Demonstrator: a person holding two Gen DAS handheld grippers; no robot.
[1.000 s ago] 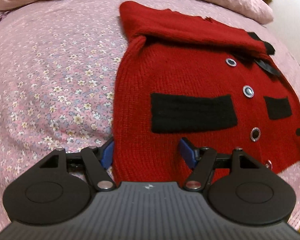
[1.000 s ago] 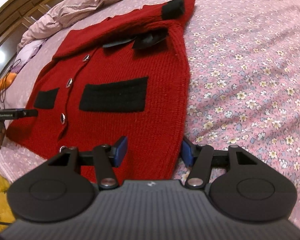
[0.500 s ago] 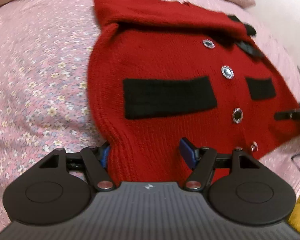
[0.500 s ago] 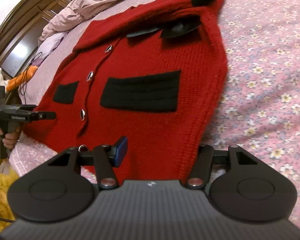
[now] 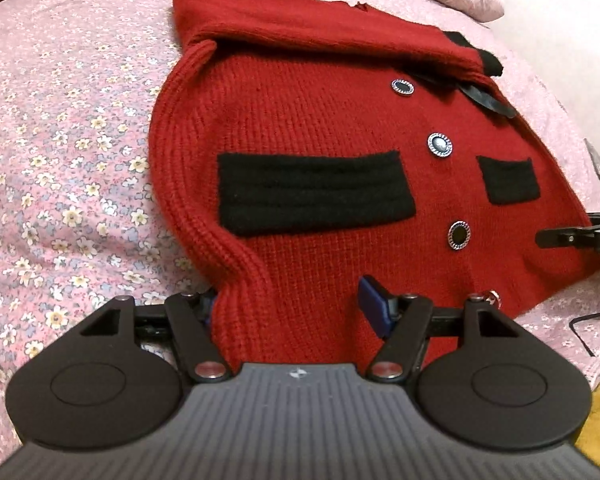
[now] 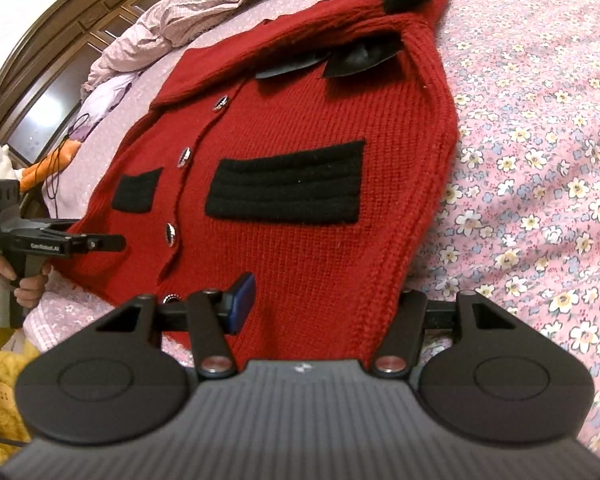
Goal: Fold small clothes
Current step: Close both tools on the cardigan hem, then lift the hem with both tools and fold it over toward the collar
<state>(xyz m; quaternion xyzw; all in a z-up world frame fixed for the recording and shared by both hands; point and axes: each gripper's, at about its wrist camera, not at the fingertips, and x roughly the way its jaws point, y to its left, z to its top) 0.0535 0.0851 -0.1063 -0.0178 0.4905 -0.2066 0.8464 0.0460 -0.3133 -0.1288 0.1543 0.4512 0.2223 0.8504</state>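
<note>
Red cardigan [image 5: 319,120] lies flat, front up, on the floral bed [image 5: 60,140], sleeves folded across its top. Left hand-held gripper [image 5: 292,308] straddles the left hem corner, jaws wide apart, knit between them, nothing clamped. Right hand-held gripper [image 6: 323,300] likewise straddles the right hem corner, jaws spread, no grip yet. Risk: closing on only the top knit layer, or unevenly between hands, would skew the fold or drag the loose sleeves out of place.

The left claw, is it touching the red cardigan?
Touching. In the left wrist view, the left claw stands open around the red cardigan hem, and the knit presses against its left finger.
</note>
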